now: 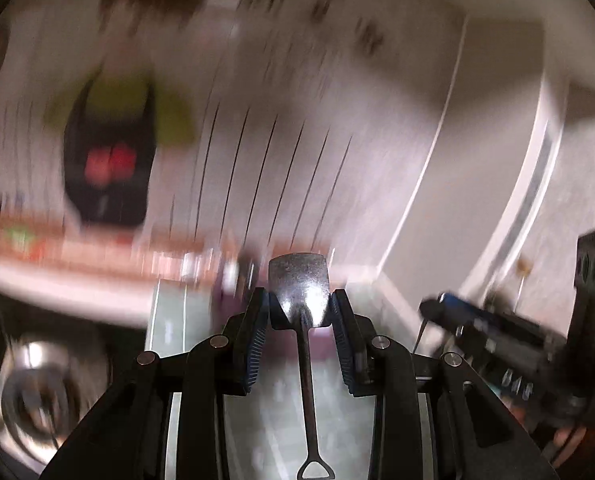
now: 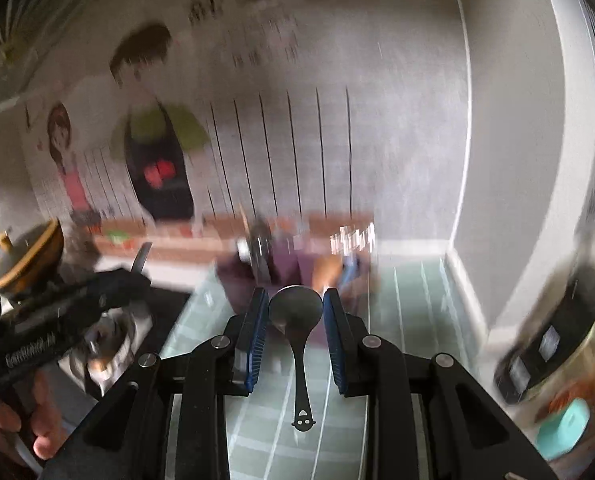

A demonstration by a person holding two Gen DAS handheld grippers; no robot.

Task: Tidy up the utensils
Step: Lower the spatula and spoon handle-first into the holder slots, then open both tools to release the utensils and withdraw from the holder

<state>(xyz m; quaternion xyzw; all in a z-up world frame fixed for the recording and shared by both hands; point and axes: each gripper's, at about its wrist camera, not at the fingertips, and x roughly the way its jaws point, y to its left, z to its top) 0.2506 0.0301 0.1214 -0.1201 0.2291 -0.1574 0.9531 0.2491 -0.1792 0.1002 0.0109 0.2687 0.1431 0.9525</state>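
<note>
My left gripper [image 1: 299, 306] is shut on a square-headed metal spoon [image 1: 299, 288], shaped like a small shovel. Its blue pads press the head's sides and the handle hangs back toward the camera. My right gripper [image 2: 295, 312] is shut on a round-bowled metal spoon [image 2: 295, 308] whose handle end bears a smiley cut-out. Both are raised above a pale green checked tablecloth [image 2: 413, 300]. A blurred purple holder [image 2: 281, 268] with utensils in it stands ahead on the cloth. The left gripper shows at the left of the right wrist view, the right gripper at the right of the left wrist view.
A wall with a cartoon poster [image 2: 157, 152] and a white corner post [image 2: 509, 160] rises behind the table. A steel pot [image 1: 37, 392] sits low on the left. A dark jar [image 2: 553, 328] and a teal item [image 2: 565, 428] lie at the right edge. A hand [image 2: 37, 420] grips the left tool.
</note>
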